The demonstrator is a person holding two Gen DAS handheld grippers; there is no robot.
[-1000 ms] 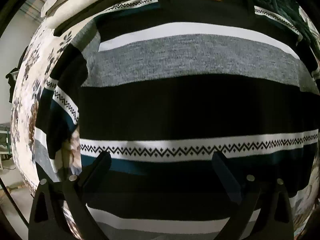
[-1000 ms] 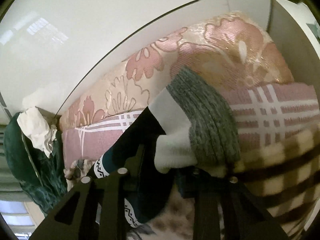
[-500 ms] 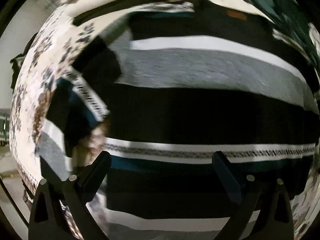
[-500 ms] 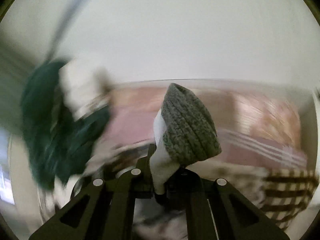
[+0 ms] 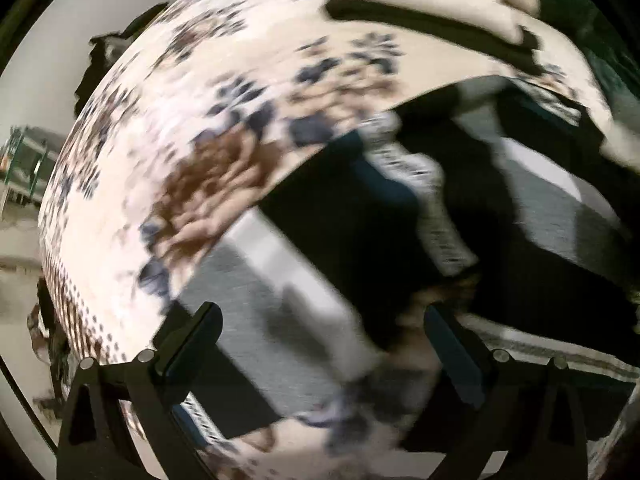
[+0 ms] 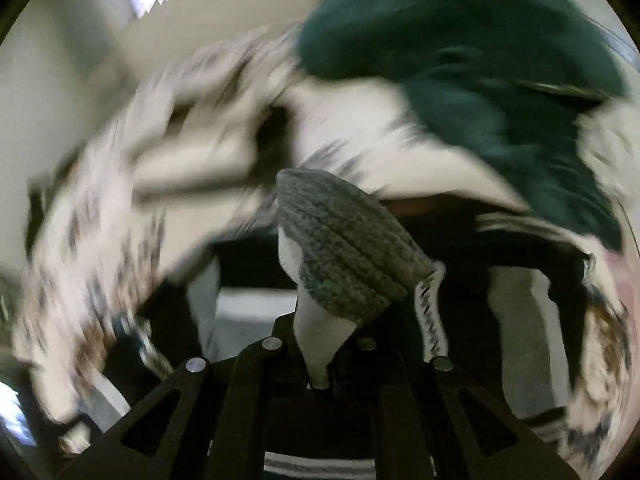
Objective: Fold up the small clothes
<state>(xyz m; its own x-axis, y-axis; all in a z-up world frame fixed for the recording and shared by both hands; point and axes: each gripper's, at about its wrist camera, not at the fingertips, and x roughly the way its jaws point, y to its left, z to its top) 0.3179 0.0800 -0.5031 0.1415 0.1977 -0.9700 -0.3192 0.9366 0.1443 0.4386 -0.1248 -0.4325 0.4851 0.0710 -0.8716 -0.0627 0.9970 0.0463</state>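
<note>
Between the pressed-together fingers of the right claw (image 6: pixel 320 376) sits the grey ribbed cuff (image 6: pixel 344 248) of the striped knitted sweater (image 5: pixel 400 240); the left claw (image 5: pixel 320 340) hovers spread above the sleeve. Moving fast, the thick cuff could slip out

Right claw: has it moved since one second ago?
Yes. The right claw, shut on the sleeve cuff, swung from facing the pink pillows and wall to over the striped sweater, green garment now ahead.
</note>
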